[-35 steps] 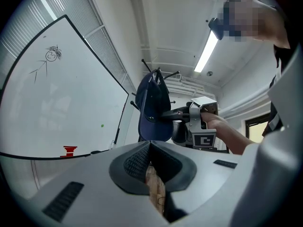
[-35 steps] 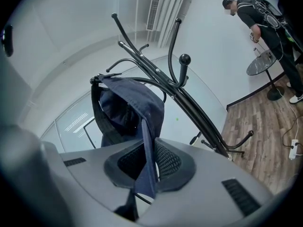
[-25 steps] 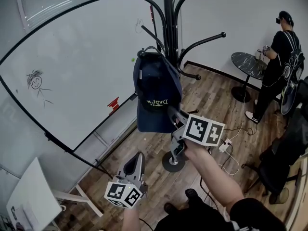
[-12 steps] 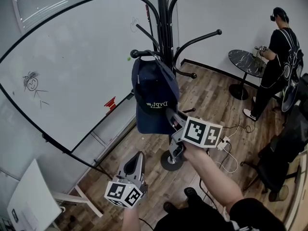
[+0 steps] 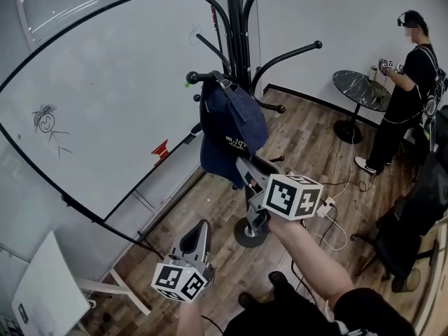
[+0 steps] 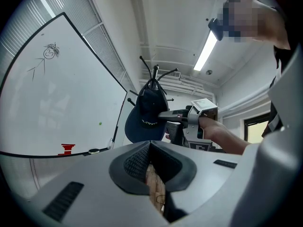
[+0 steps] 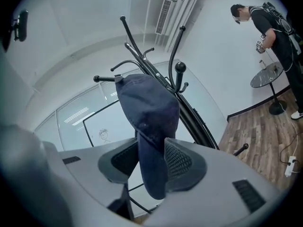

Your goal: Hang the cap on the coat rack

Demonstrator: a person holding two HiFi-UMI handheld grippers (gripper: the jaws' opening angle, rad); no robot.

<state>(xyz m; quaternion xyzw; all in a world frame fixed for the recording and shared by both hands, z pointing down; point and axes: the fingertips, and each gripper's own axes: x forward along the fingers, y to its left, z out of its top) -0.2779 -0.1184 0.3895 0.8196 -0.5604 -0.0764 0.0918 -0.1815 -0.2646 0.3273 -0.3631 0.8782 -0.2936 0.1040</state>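
- The cap (image 5: pixel 231 128) hung from a knobbed arm (image 5: pixel 199 77) of the coat rack (image 5: pixel 234 26), with its crown sagging and its brim (image 7: pixel 151 174) pointing down.
- The right gripper (image 5: pixel 245 178) was opening its jaws. The brim lay between them, with a gap at one pad, so it looked released rather than clamped.
- The left gripper (image 5: pixel 194 238) was held low, well apart from the rack, its jaws nearly together on nothing.
- The cap looked light and not fragile. Its cloth crown was soft and likely to fold.
- The stiffer brim seemed the best place to take hold.
- A nudge might have set it swinging or slid it along the smooth arm.
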